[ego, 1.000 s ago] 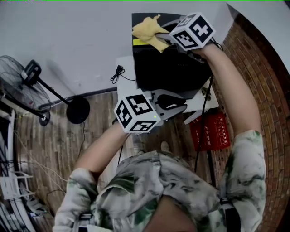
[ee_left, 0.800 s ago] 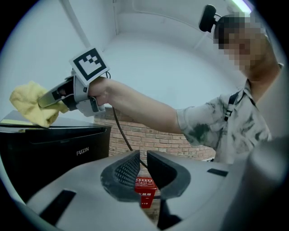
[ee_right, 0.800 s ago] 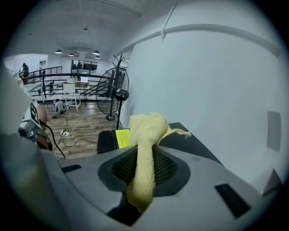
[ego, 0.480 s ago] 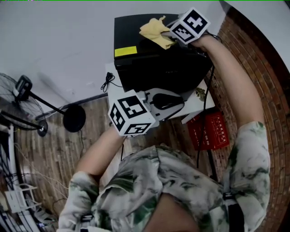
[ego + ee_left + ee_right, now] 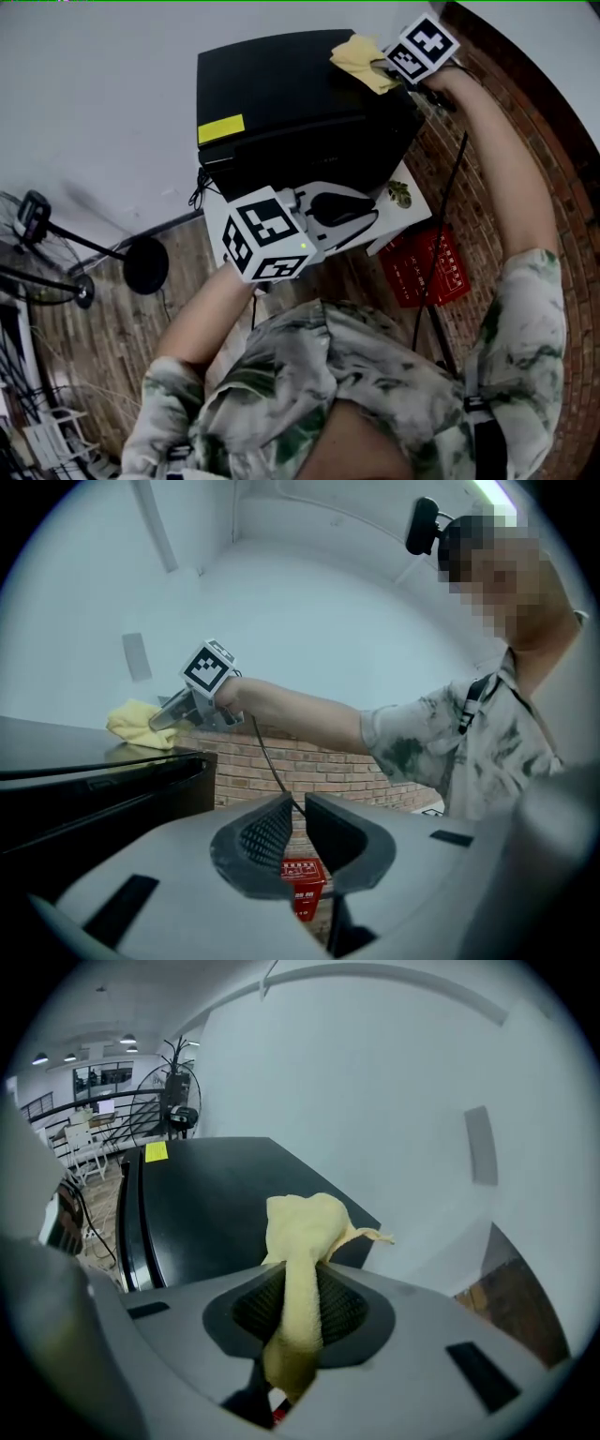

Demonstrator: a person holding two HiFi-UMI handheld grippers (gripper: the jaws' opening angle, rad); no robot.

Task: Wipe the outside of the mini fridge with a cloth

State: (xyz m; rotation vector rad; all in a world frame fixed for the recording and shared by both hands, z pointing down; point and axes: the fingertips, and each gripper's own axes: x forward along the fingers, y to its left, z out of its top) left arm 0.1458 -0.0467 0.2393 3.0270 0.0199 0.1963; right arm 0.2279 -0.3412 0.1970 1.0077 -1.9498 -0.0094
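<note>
– pinching anything, is the right gripper (image 5: 380,67)?
– yes. its jaws are closed on a yellow cloth (image 5: 361,58). in the right gripper view the cloth runs up between the two pads and bunches out past the tips.
– where does the cloth sit on the mini fridge (image 5: 291,103)?
– on the black top, at the far right corner, close to the white wall. the bunched end rests on that top surface.
– and the left gripper (image 5: 342,211)?
– it hangs on the near side, just beside the fridge's dark front and over the white stand (image 5: 422,208) under the fridge. whether it touches the fridge, i cannot tell.
– its jaws?
– a narrow gap apart, with nothing between them. through the gap the left gripper view shows only a red box (image 5: 302,888) down on the floor, near and to the right of the stand.
– anything else about?
– a yellow sticker (image 5: 220,128) at the near left edge of the fridge top, and a fan's round base (image 5: 145,265) on the wooden floor to the left.
</note>
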